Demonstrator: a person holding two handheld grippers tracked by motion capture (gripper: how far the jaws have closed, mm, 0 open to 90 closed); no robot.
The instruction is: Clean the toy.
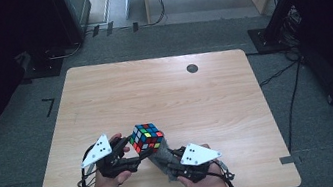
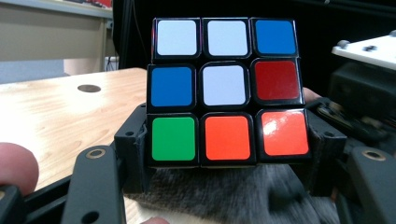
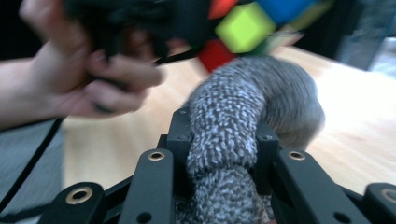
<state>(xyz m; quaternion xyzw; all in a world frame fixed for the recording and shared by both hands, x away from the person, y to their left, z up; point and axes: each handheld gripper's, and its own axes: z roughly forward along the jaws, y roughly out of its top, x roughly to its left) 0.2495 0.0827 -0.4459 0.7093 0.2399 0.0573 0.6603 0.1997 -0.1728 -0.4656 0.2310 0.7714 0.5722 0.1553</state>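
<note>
Wiping the puzzle cube point(image 1: 146, 137) is, in my judgement, the step in hand: I have it raised over the near edge of the worktop point(image 1: 164, 94), a pale wood-grain slab with rounded corners. The left hand-held gripper point(image 2: 224, 154) is clamped on the cube's lower layer, its black jaws against both sides. The right hand-held gripper point(image 3: 224, 154) is closed on a rolled grey cloth point(image 3: 243, 112), fuzzy and speckled, whose bent end touches the cube's underside. The next move calls for a steady cube and a light rub across its faces. The cube is hard and glossy, with square coloured tiles in a black frame.
</note>
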